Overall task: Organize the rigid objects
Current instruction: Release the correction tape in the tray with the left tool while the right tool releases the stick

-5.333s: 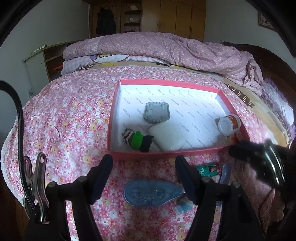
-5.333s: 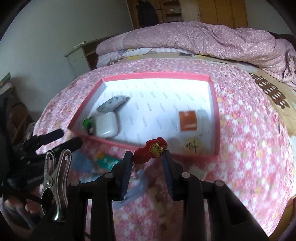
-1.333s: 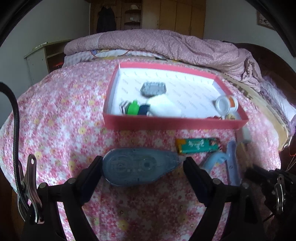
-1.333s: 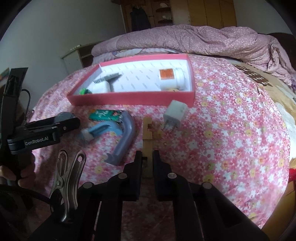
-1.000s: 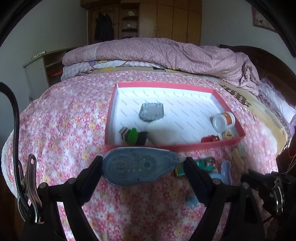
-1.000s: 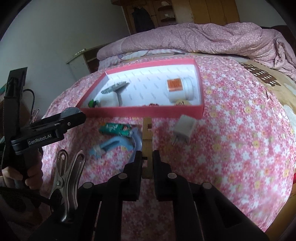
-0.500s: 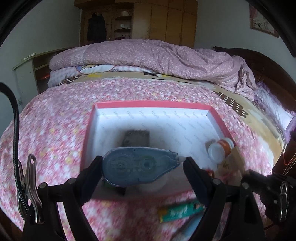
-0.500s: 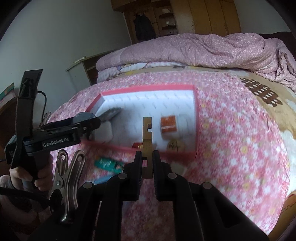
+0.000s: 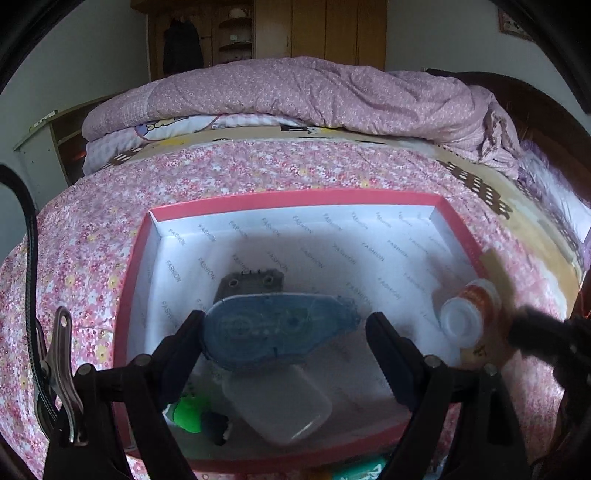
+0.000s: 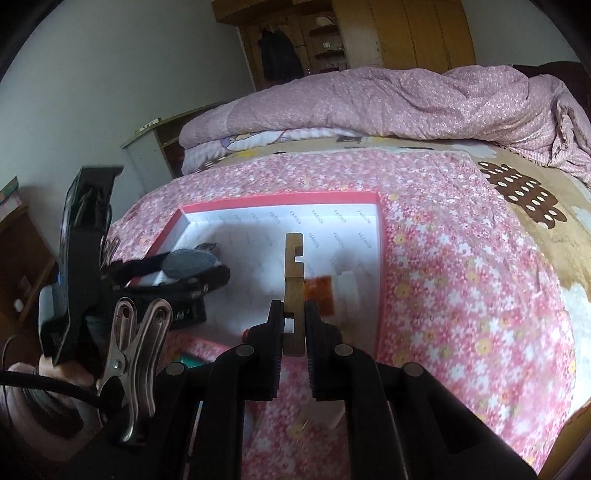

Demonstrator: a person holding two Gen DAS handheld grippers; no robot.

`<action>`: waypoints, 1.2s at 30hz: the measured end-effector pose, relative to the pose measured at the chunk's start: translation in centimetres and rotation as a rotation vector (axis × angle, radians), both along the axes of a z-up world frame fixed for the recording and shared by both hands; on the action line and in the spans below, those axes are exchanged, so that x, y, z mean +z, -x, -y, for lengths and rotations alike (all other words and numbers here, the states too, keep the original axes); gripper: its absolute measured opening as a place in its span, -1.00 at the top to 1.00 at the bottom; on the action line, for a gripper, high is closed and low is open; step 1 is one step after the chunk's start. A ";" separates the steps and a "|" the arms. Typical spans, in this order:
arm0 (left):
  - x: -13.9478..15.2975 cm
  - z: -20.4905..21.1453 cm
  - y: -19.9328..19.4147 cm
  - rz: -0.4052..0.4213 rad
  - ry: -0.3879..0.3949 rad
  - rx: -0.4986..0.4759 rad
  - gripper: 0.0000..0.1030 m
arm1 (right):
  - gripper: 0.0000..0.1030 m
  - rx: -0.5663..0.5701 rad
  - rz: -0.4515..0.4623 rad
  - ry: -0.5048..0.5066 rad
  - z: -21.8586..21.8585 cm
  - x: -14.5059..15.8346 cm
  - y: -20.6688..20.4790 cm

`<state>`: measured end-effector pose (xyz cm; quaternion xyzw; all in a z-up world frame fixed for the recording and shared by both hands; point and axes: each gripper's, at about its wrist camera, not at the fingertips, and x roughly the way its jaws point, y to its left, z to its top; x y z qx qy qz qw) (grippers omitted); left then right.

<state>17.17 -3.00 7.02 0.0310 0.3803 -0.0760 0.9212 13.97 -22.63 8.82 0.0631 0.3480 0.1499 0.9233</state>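
My left gripper (image 9: pixel 284 325) is shut on a blue tape dispenser (image 9: pixel 275 326) and holds it above the red box with white lining (image 9: pixel 295 197). In the box lie a grey block (image 9: pixel 255 280), a white case (image 9: pixel 280 406), a green toy (image 9: pixel 186 415) and a white bottle with an orange label (image 9: pixel 469 310). My right gripper (image 10: pixel 294 314) is shut on a notched wooden piece (image 10: pixel 294 280) and holds it upright over the box's near right part (image 10: pixel 380 258). The left gripper (image 10: pixel 192 273) with the dispenser shows at the left of the right wrist view.
The box lies on a bed with a pink flowered sheet (image 10: pixel 461 295). A folded pink quilt (image 9: pixel 314 96) lies behind it. A green packet (image 9: pixel 362 470) lies in front of the box. A wooden wardrobe (image 9: pixel 321 29) and a side cabinet (image 9: pixel 48 147) stand beyond.
Both grippers lifted their objects off the sheet and moved forward over the box. The left carries the tape dispenser, the right the wooden piece.
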 end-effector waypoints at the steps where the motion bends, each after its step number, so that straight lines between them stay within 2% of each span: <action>1: -0.2 0.0 -0.1 -0.001 -0.004 -0.001 -0.75 | 0.76 -0.002 -0.005 -0.003 0.0 0.0 -0.3; 4: -0.8 -0.1 -0.4 -0.018 -0.021 0.007 -0.75 | 0.76 -0.009 -0.012 -0.005 0.1 0.2 -1.4; 9: -1.5 -0.7 -0.7 -0.042 0.011 0.029 -0.75 | 0.76 -0.017 -0.020 0.008 0.3 0.1 -2.8; 18: -0.6 -0.9 -0.1 -0.015 0.013 0.022 -0.75 | 0.76 -0.049 -0.043 0.018 0.7 -0.5 -5.7; 25: 0.0 -1.4 0.3 -0.026 0.052 0.027 -0.75 | 0.76 -0.066 -0.057 0.020 0.7 -0.7 -6.2; 28: 0.4 -1.7 0.8 -0.023 0.076 0.029 -0.75 | 0.61 -0.084 -0.050 0.036 0.7 -0.5 -5.9; 36: 1.7 -2.0 3.4 0.008 0.075 0.021 -0.75 | 0.47 -0.085 -0.009 0.052 0.6 0.3 -3.7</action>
